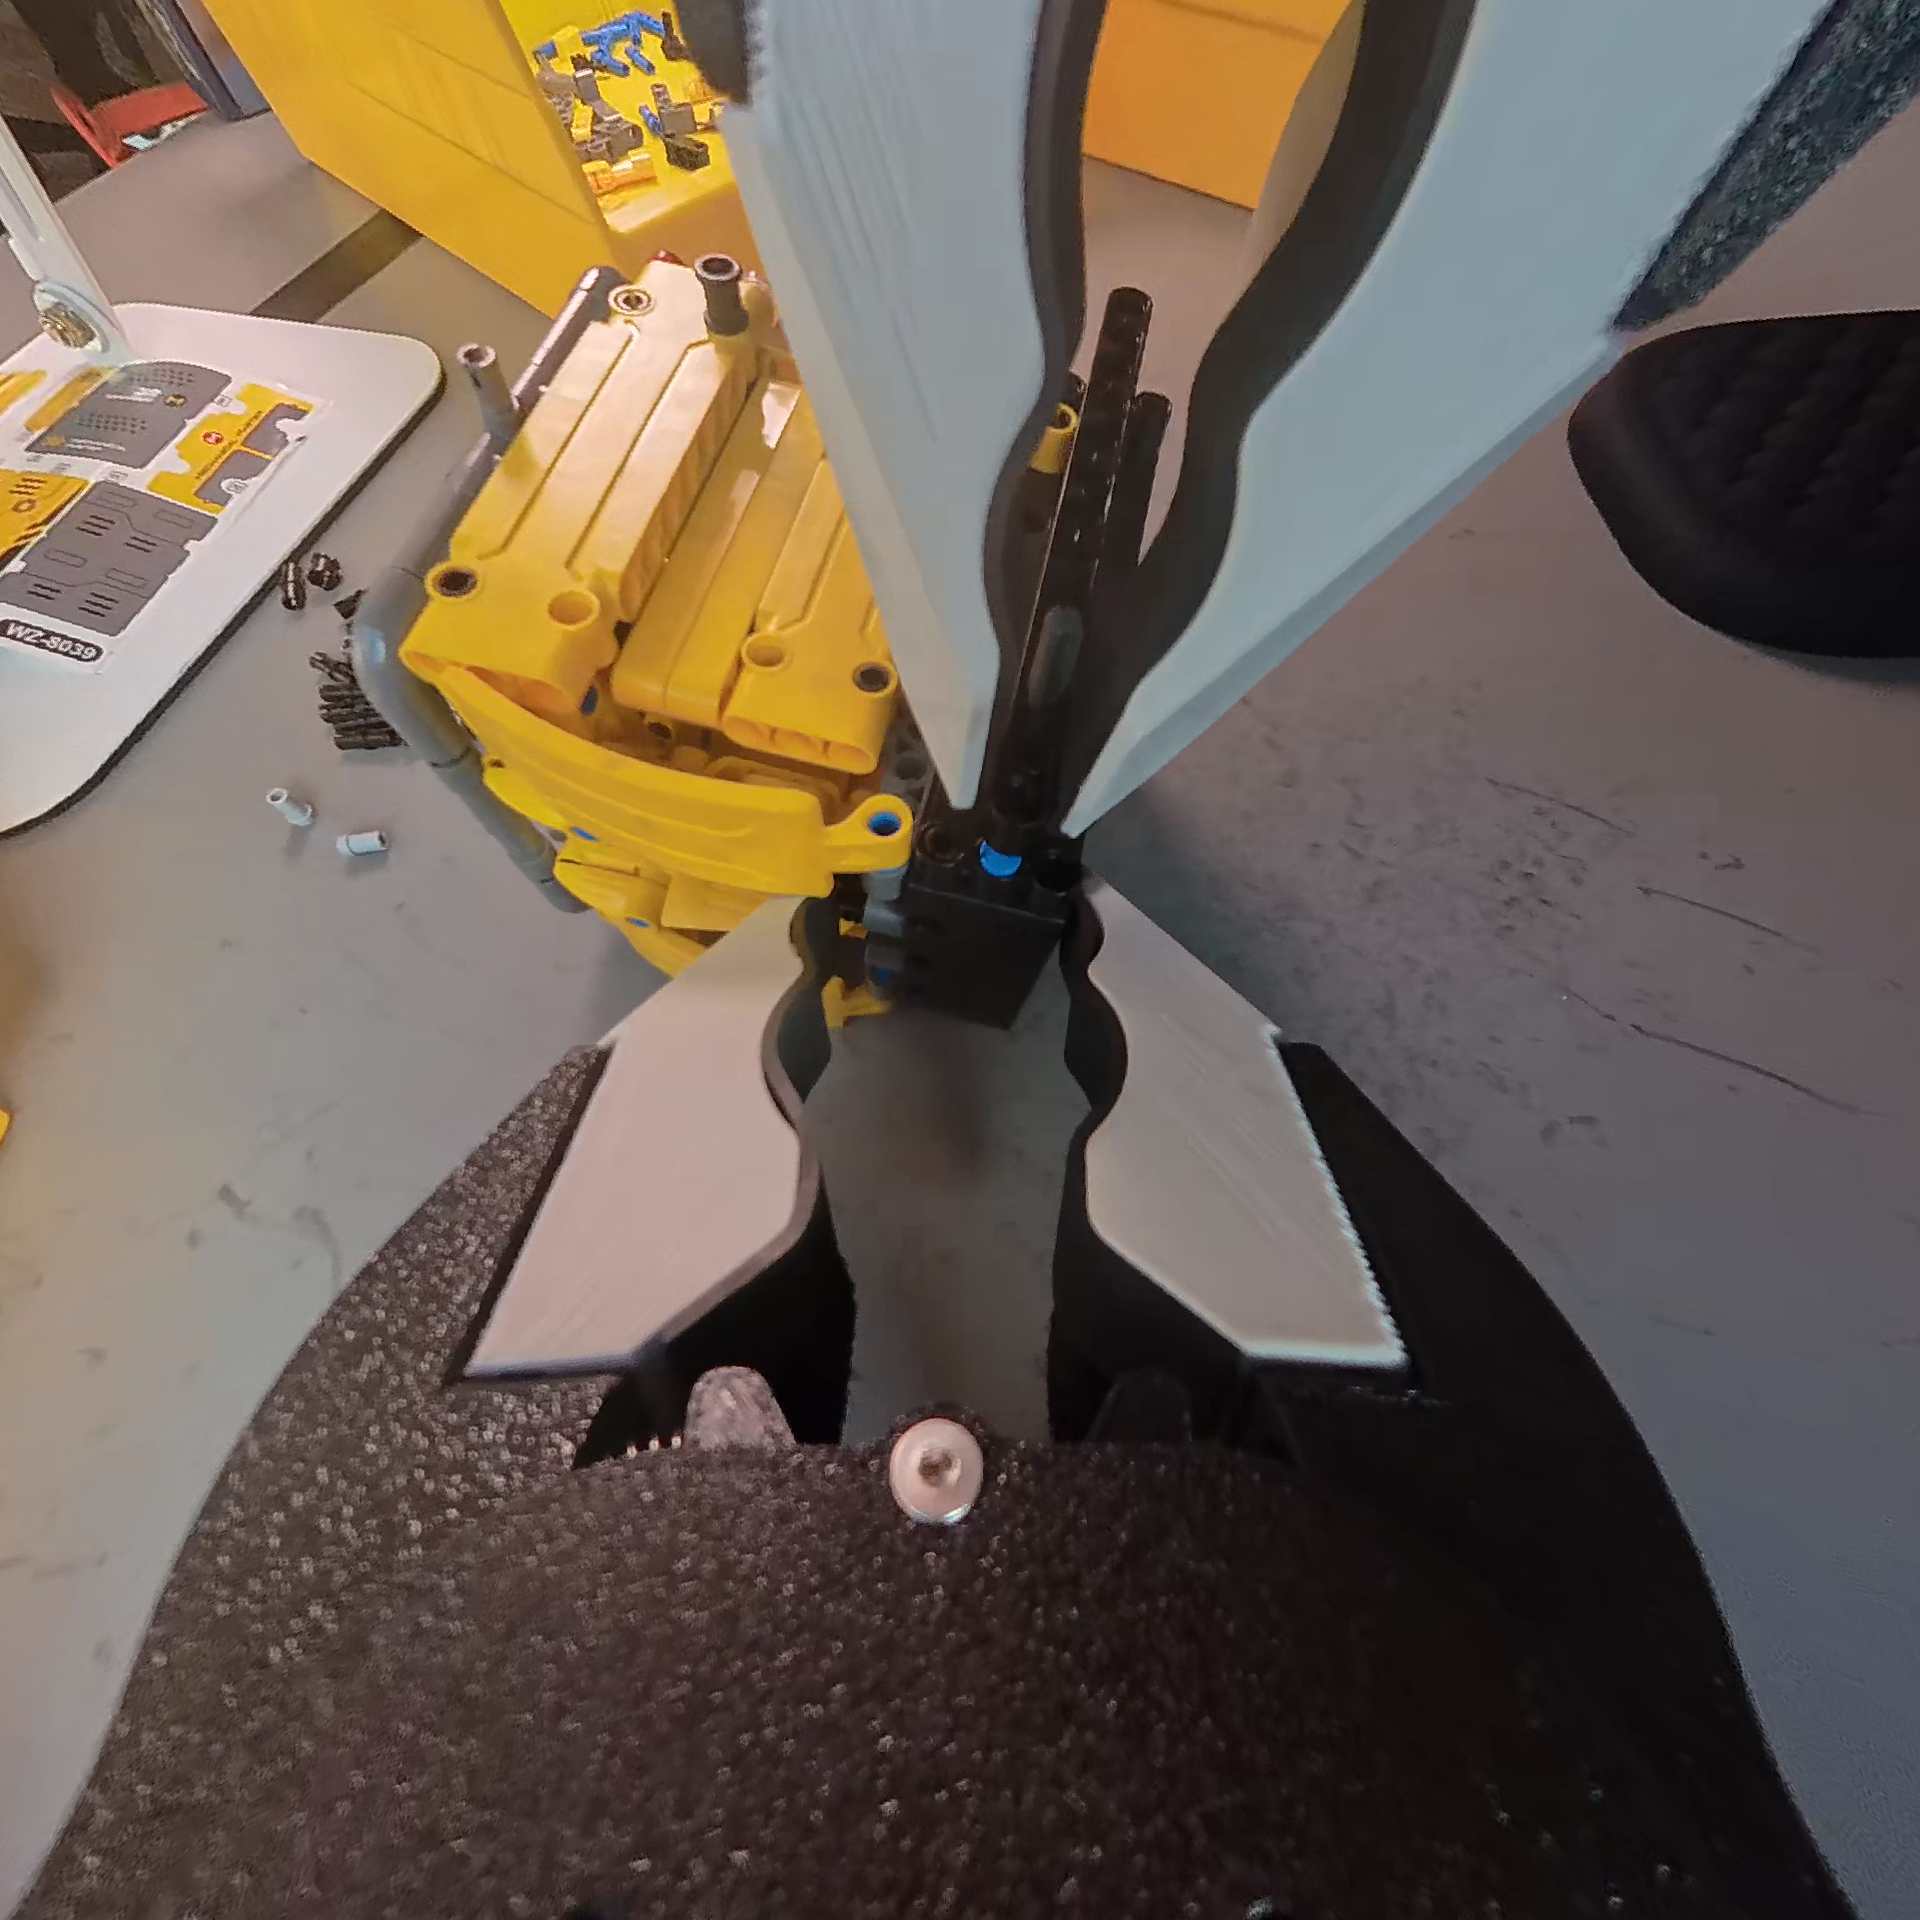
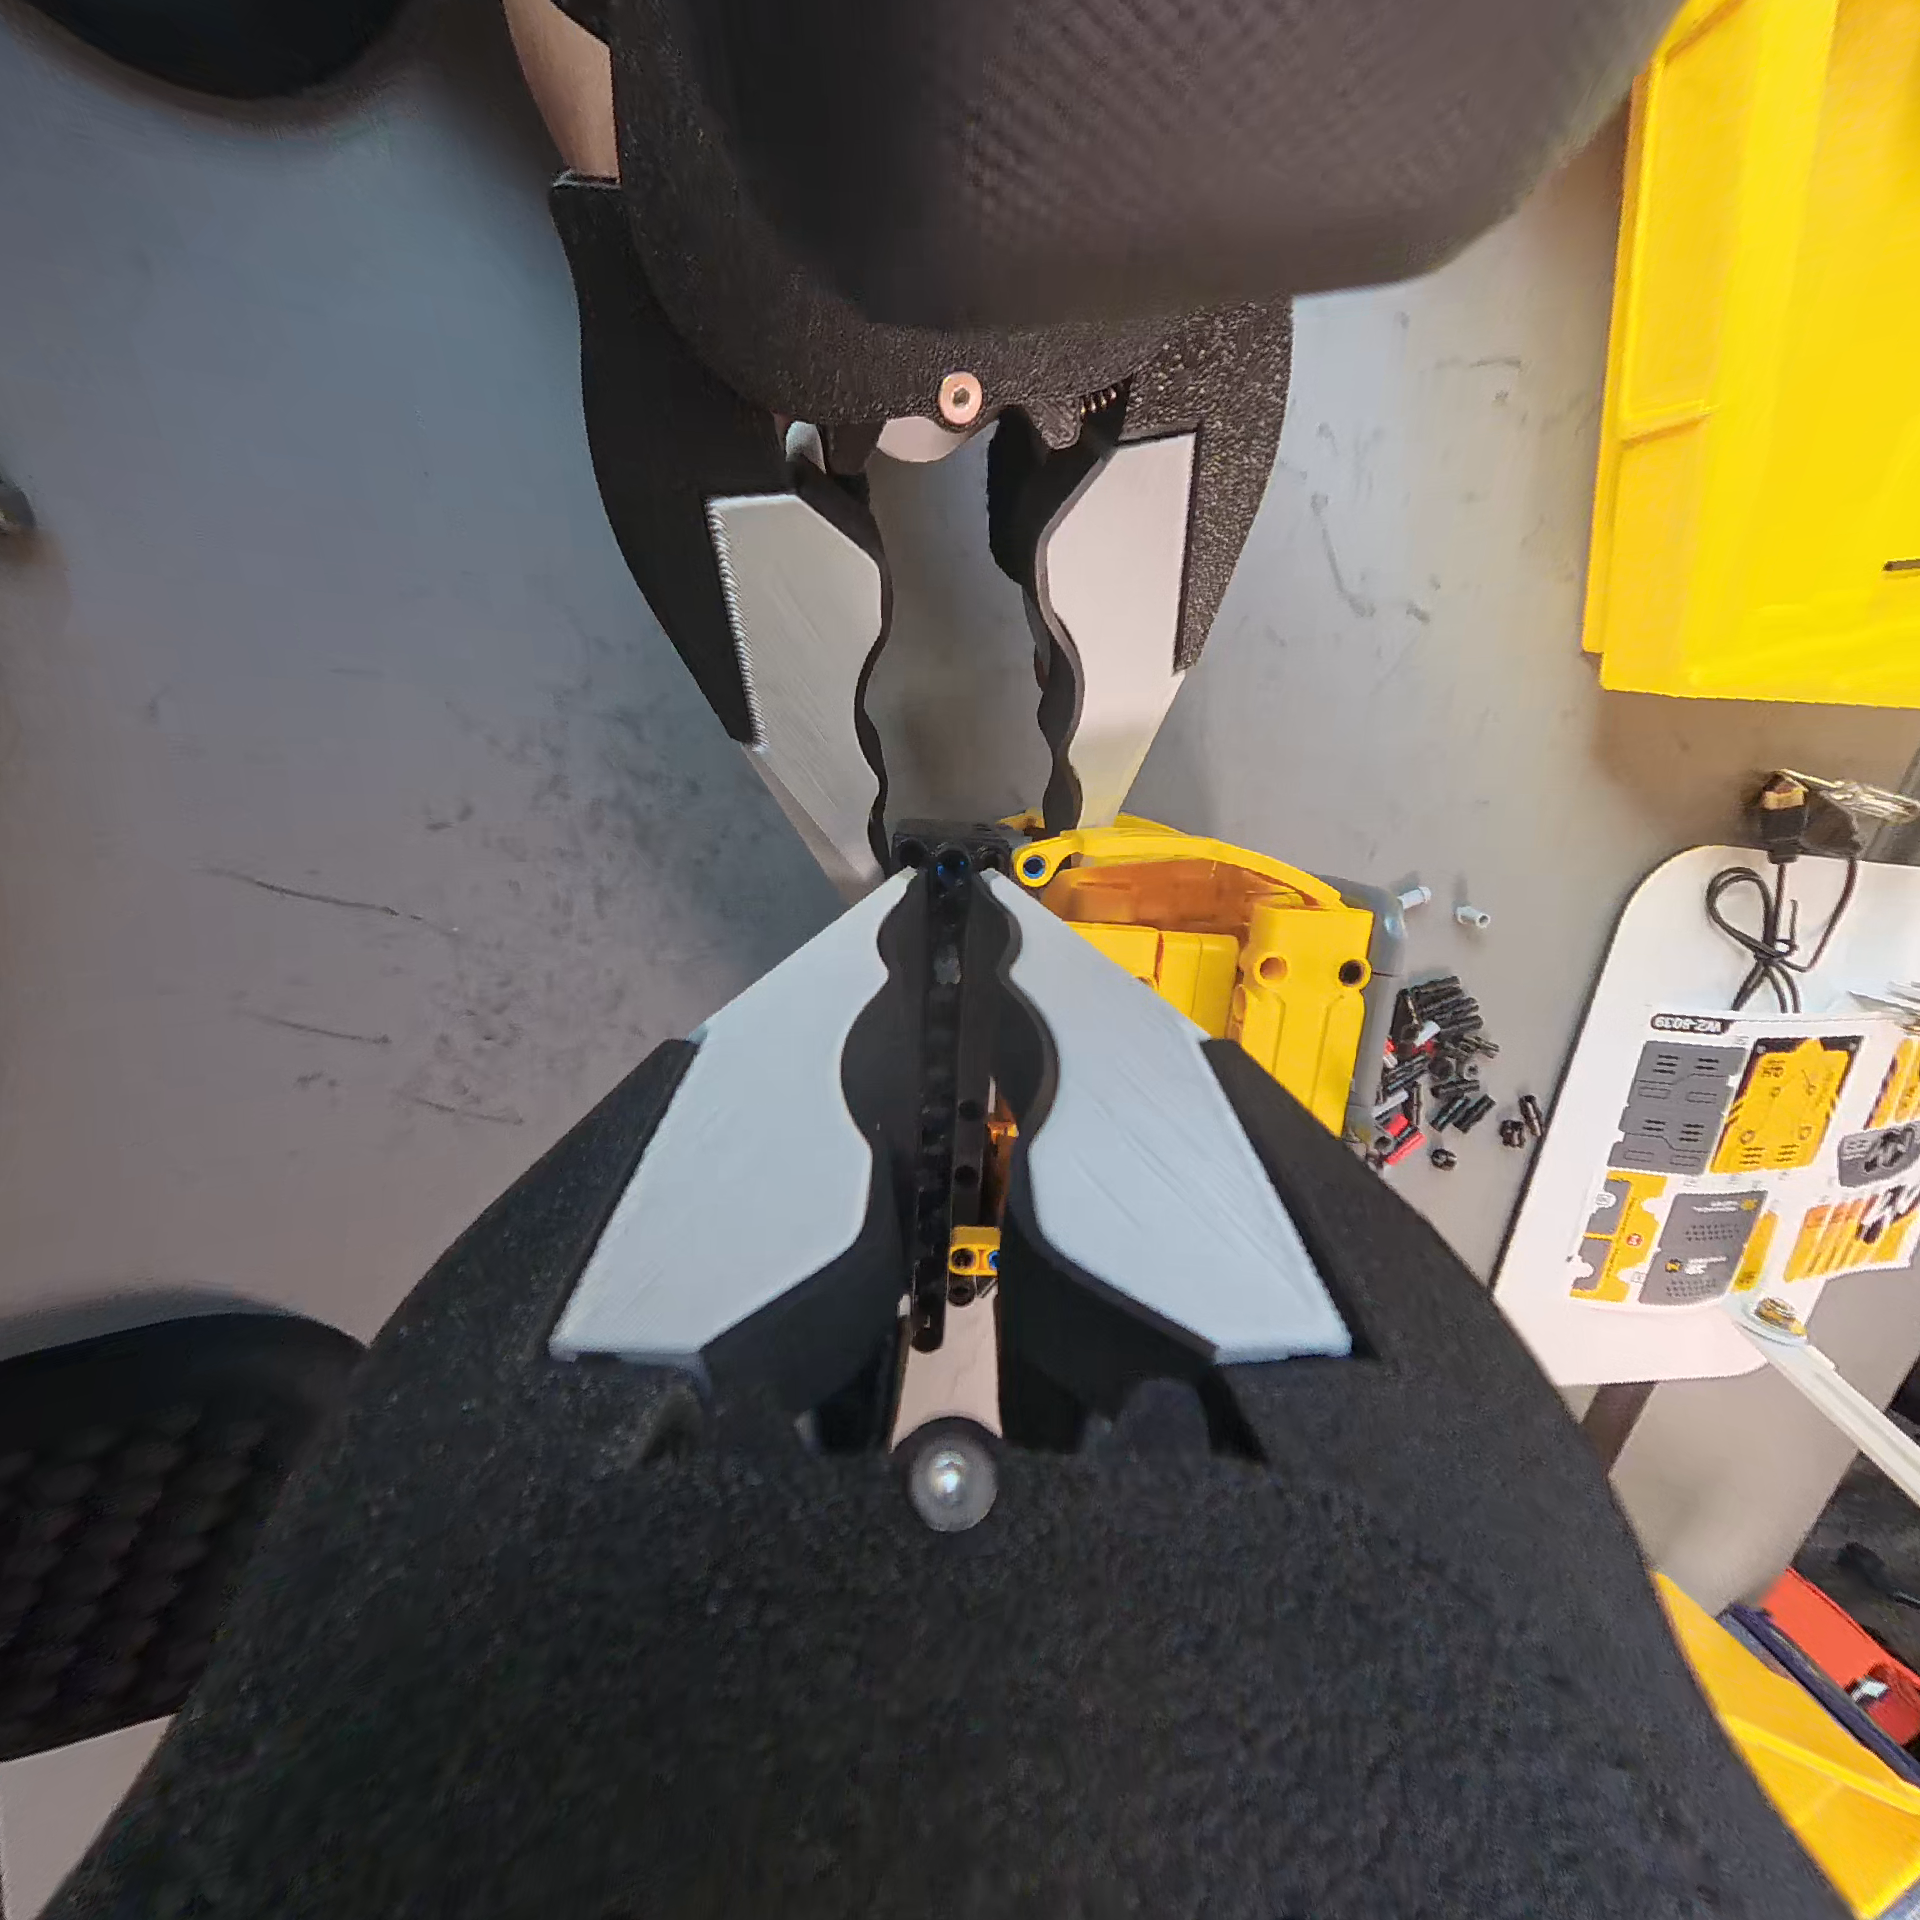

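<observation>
A yellow building-brick model [image 1: 644, 623] lies on the grey table [image 1: 1507, 987]. It has a black block [image 1: 977, 956] at its near end and long black holed beams [image 1: 1101, 499] running from that block. My left gripper [image 1: 940, 909] comes in from below and its fingers close on the sides of the black block. My right gripper [image 1: 1023, 810] comes from the opposite side, tip to tip with the left. In the right wrist view, my right gripper [image 2: 948, 881] is shut on the black beams [image 2: 951, 1081]. The left gripper [image 2: 971, 831] is on the block [image 2: 951, 834], beside the yellow model [image 2: 1247, 935].
A white board [image 1: 260, 416] with a sticker sheet [image 1: 125, 520] lies at the left. Small black pins [image 1: 348, 707] and two grey sleeves [image 1: 322, 826] are scattered beside the model. A yellow box [image 1: 436, 125] stands behind. A black rounded object [image 1: 1756, 488] sits at the right. There is about 5 cm between the tips of the two grippers.
</observation>
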The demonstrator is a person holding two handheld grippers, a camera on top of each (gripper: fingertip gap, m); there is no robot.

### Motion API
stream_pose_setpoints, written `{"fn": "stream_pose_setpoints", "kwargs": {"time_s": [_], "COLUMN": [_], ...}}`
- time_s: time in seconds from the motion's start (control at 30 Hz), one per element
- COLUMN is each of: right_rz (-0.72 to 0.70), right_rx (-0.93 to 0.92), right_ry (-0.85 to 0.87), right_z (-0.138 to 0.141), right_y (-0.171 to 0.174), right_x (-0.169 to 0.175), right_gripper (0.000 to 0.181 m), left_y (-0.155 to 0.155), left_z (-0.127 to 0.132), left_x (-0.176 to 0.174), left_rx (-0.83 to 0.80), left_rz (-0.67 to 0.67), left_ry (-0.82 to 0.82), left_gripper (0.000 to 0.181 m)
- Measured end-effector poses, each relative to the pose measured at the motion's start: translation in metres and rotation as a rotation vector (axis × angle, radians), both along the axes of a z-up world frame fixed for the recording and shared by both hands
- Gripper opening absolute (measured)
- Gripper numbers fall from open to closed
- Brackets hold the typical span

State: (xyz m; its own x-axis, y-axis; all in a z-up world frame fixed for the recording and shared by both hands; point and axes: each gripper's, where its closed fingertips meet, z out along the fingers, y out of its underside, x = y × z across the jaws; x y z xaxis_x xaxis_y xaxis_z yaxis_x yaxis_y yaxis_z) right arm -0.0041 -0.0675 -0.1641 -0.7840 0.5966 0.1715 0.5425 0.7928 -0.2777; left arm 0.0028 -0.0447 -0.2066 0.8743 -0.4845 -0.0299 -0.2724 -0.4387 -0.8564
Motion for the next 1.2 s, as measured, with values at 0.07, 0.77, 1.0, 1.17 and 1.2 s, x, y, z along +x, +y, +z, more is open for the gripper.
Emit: {"fn": "stream_pose_setpoints", "kwargs": {"time_s": [0.07,0.77,1.0,1.17,1.2], "right_rz": [-0.006,-0.039,-0.018,-0.023,-0.029], "right_rx": [0.002,0.117,0.138,0.101,0.083], "right_ry": [-0.001,-0.069,-0.064,-0.022,-0.013], "right_z": [0.0,-0.007,-0.01,-0.007,-0.006], "right_y": [0.0,0.002,0.006,0.005,0.006], "right_x": [0.0,0.002,-0.001,-0.002,-0.003], "right_gripper": [0.006,0.005,0.006,0.006,0.006], "left_y": [0.0,0.004,0.006,0.005,0.005], "left_z": [0.0,-0.002,-0.002,-0.001,-0.001], "left_x": [-0.001,0.0,-0.003,-0.003,-0.002], "left_rx": [-0.004,-0.001,-0.003,0.008,0.01], "left_rz": [0.003,0.033,0.044,0.037,0.036], "left_ry": [0.002,0.032,0.02,0.006,-0.001], "left_gripper": [0.041,0.04,0.041,0.041,0.041]}}
